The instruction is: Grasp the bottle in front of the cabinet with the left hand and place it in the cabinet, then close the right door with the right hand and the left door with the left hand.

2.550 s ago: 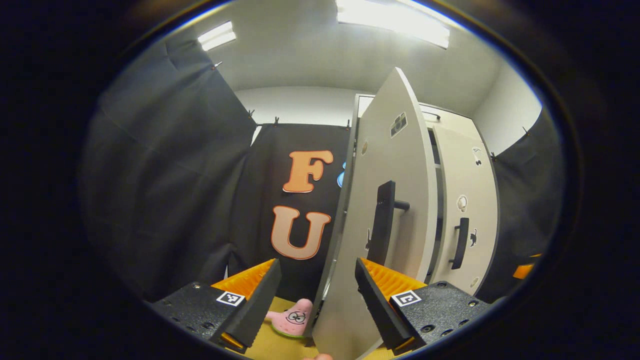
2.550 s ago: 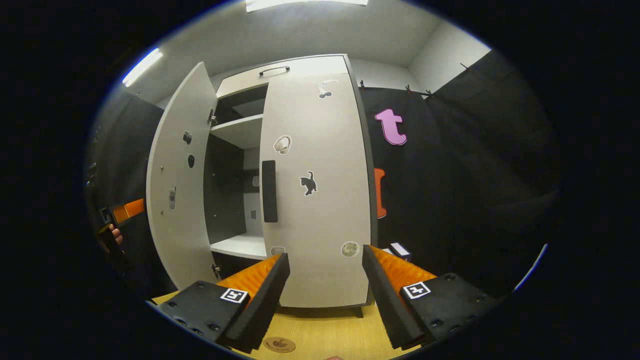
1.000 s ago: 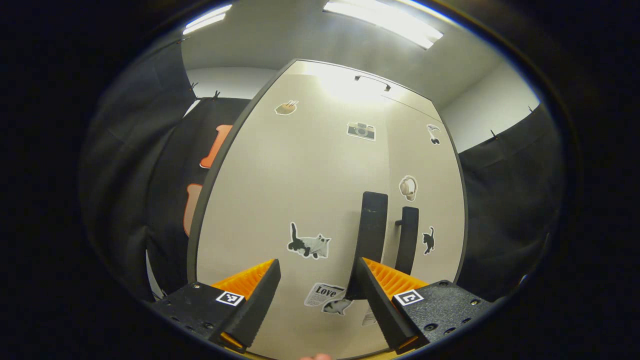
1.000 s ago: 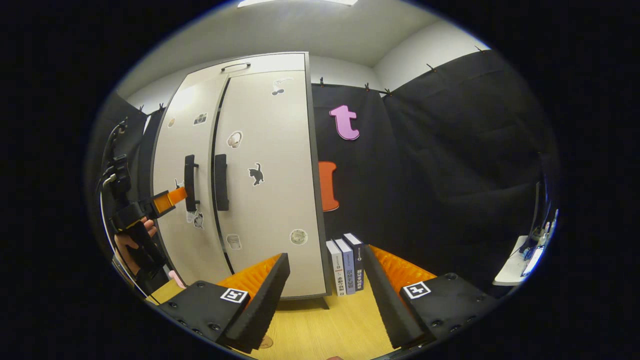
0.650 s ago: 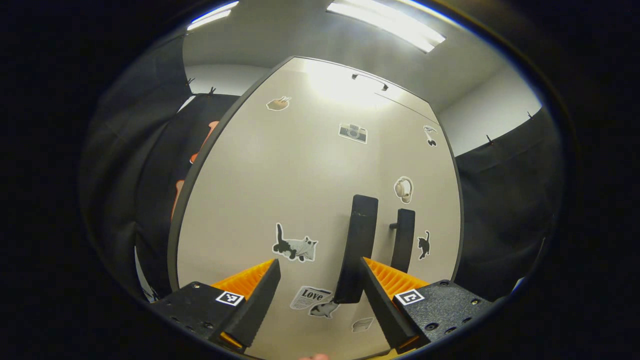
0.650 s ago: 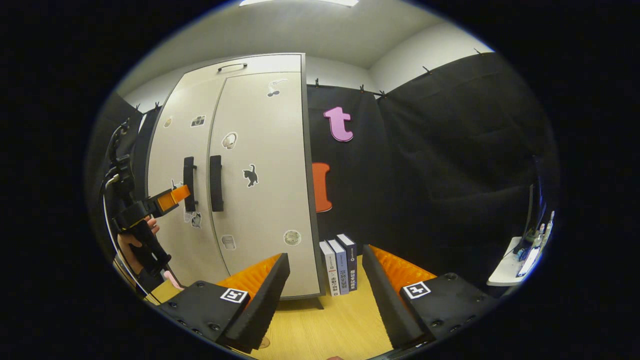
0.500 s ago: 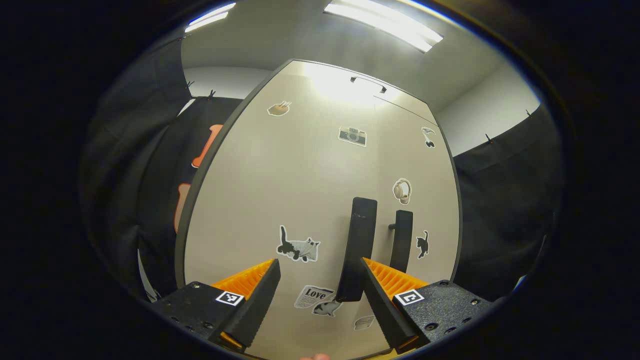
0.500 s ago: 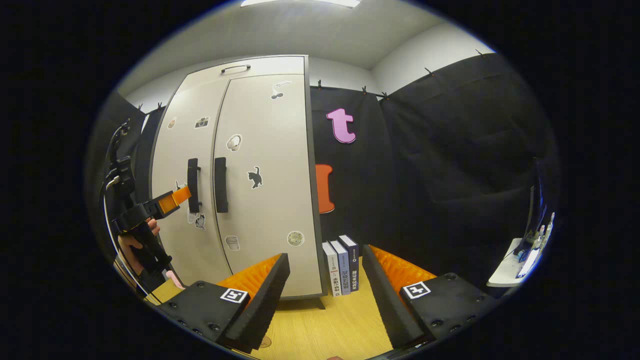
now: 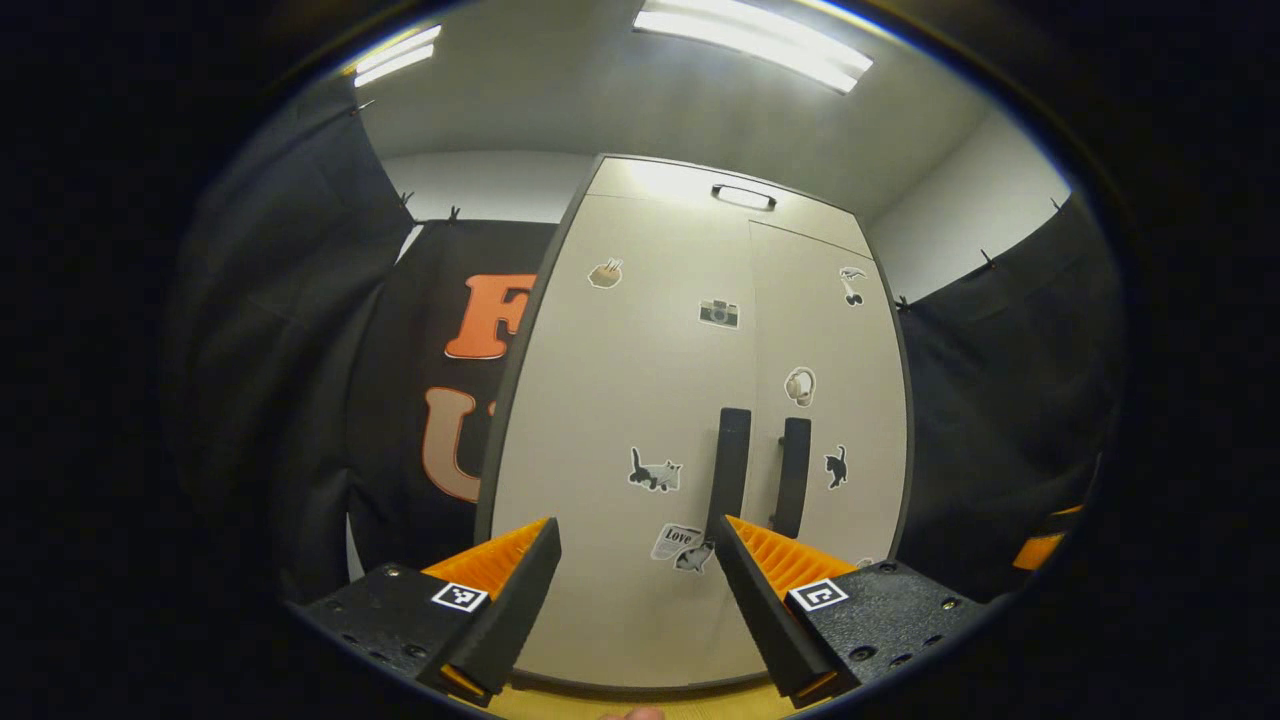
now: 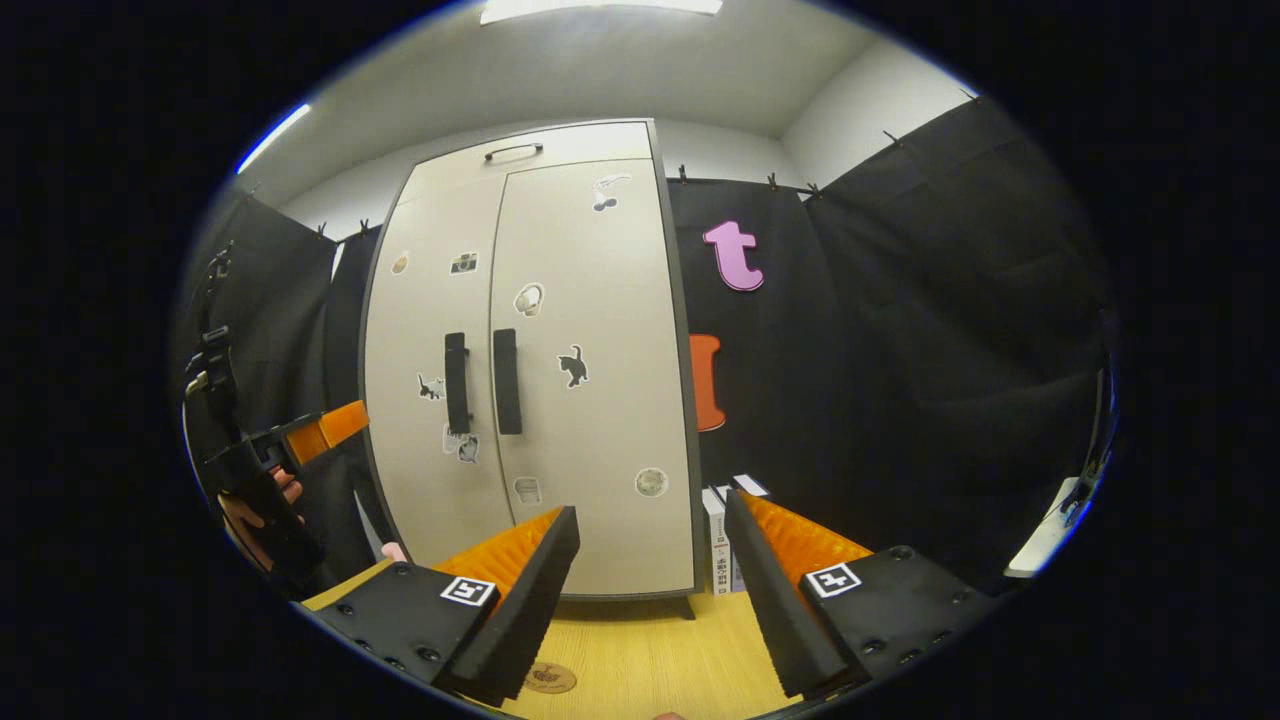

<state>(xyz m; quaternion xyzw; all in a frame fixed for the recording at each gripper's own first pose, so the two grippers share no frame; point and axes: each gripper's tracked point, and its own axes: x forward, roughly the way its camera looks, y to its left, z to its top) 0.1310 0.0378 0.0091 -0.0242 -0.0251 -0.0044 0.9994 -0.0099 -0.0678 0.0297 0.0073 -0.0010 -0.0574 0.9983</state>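
Two beige sticker-covered cabinet doors (image 10: 530,370) stood flush shut, black bar handles (image 10: 481,381) side by side at seam. Bottle hidden, whereabouts cannot tell. Left gripper (image 9: 633,600) faced left door (image 9: 620,430) from near, fingers spread wide, holding nothing. Right gripper (image 10: 650,590) over yellow wooden tabletop (image 10: 650,660), fingers wide apart, empty. Upright books (image 10: 722,545) just right of cabinet.

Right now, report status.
Left gripper and right gripper: jaws open, empty. Left door and right door shut. Nothing blocking.
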